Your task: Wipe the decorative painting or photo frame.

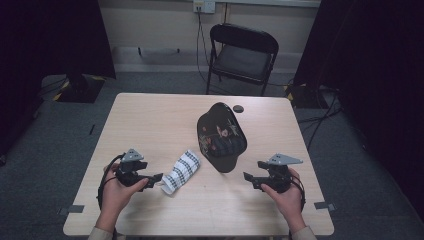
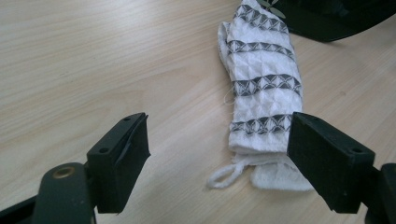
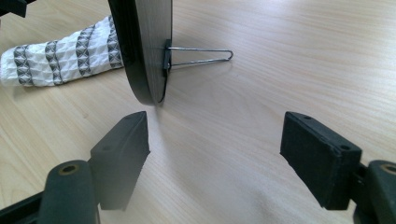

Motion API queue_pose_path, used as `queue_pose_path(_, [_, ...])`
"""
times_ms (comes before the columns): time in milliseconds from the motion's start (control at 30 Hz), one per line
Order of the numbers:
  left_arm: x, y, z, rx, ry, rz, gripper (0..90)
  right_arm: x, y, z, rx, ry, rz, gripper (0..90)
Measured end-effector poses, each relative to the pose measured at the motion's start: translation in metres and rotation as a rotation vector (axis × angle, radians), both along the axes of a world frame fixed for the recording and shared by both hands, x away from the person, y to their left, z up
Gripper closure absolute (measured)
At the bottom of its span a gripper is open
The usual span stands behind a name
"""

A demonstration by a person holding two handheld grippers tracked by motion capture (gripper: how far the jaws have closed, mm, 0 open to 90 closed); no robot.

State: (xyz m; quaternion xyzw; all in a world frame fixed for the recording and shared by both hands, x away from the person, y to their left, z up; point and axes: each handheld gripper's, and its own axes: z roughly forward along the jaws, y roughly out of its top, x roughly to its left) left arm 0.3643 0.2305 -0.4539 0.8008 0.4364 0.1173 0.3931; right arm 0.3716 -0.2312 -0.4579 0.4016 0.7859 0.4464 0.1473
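A folded white cloth [image 1: 181,171] with grey patterned stripes lies on the table left of centre. A black cap [image 1: 221,136] with a printed front sits just right of it, brim toward me. My left gripper [image 1: 157,178] is at the cloth's near end, open. In the left gripper view the cloth [image 2: 264,88] runs away from the jaws, and its loop end lies between them untouched [image 2: 217,140]. My right gripper [image 1: 251,172] is open just right of the cap's brim, nothing between its jaws [image 3: 215,140]. A wire clip [image 3: 196,56] is fixed to the brim's edge [image 3: 140,51].
The light wooden table [image 1: 150,120] has a small dark round object [image 1: 238,108] near its far edge. A black folding chair [image 1: 243,55] stands behind the table. Dark curtains hang on both sides, and cables run over the floor at right.
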Motion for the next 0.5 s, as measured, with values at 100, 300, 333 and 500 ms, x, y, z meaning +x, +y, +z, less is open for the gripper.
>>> queue_pose_path(100, [-0.001,0.003,-0.001,0.013,0.006,-0.001,20.6,-0.001,-0.003,0.000,-0.004,-0.002,0.002,21.8])
queue_pose_path(300, [-0.001,0.010,-0.001,0.001,0.004,0.007,20.6,-0.002,-0.007,0.000,-0.019,-0.007,0.009,20.3])
queue_pose_path(333, [-0.001,0.011,-0.001,0.007,0.007,0.012,20.6,-0.002,-0.007,-0.001,-0.020,-0.006,0.014,20.2])
queue_pose_path(500, [-0.001,0.019,-0.003,0.011,0.003,0.021,20.2,-0.003,-0.011,-0.001,-0.018,0.002,0.006,19.8])
